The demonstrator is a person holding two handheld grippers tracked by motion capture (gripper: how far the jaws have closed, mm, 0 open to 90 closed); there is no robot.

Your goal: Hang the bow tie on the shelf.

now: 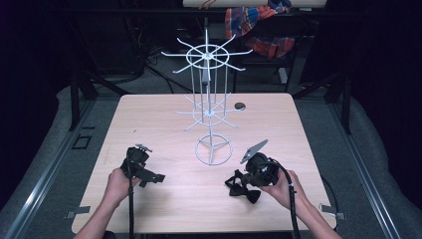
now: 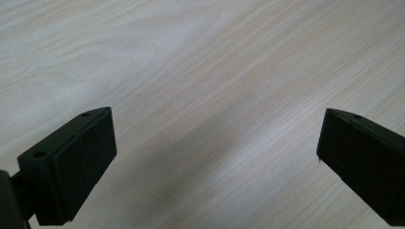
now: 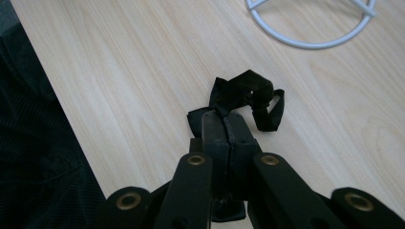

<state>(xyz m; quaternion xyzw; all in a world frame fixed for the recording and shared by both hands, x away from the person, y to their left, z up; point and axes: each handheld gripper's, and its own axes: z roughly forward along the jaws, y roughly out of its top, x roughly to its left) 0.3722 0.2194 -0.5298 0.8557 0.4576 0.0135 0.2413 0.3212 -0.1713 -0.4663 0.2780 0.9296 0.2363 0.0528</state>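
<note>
Dark room, grey floor [image 1: 45,144], plaid cloth [image 1: 259,25] behind the wooden table [image 1: 159,119].

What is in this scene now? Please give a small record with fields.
surface: wooden table
held item: black bow tie, lying on the table
right hand-held gripper: shut on the bow tie
left hand-held gripper: open, nothing between the jaws, over bare wood
rack: white wire stand, upright, ring base near the bow tie
small dark disc: behind the stand

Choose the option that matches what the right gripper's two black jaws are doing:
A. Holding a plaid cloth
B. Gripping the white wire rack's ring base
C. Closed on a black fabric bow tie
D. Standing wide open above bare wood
C: in the right gripper view the right gripper has its jaws pressed together on the black fabric bow tie lying on the light wooden table.
</note>
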